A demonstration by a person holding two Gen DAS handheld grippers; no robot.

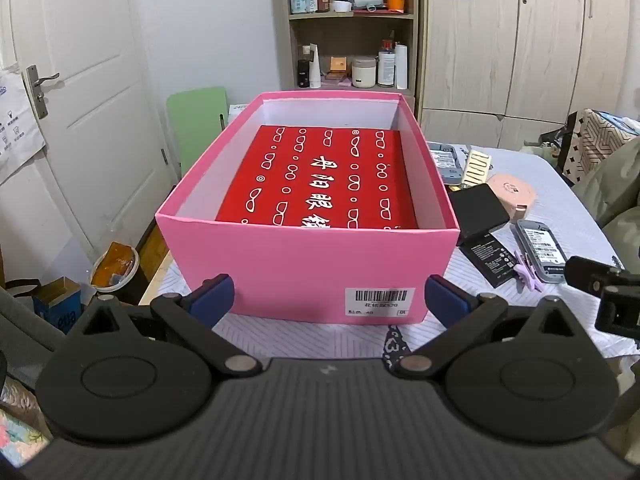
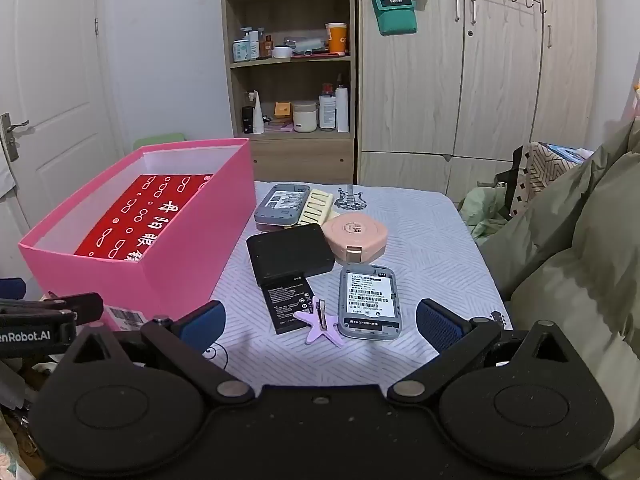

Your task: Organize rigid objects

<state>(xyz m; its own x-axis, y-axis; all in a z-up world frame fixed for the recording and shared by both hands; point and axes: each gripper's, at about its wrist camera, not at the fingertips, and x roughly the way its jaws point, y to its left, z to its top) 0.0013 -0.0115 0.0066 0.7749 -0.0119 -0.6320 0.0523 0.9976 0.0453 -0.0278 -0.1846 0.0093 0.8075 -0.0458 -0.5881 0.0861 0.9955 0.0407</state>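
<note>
An open pink box (image 1: 308, 268) (image 2: 168, 264) stands on the table, with a red printed case (image 1: 320, 180) (image 2: 140, 220) lying flat inside. To its right lie a grey device (image 2: 368, 300), a black battery (image 2: 286, 304), a purple star clip (image 2: 320, 322), a black square case (image 2: 290, 256), a round pink case (image 2: 354, 240), a second grey device (image 2: 282, 204) and a cream comb-like piece (image 2: 316, 206). My left gripper (image 1: 330, 298) is open and empty just before the box's near wall. My right gripper (image 2: 318, 326) is open and empty, just before the star clip.
The table carries a pale patterned cloth (image 2: 432, 256). An olive padded coat (image 2: 580, 264) lies at the right. A shelf unit (image 2: 292, 80) with bottles and a wardrobe (image 2: 480, 80) stand behind. A white door (image 1: 80, 100) is at the left. Clutter sits on the floor (image 1: 116, 264) at left.
</note>
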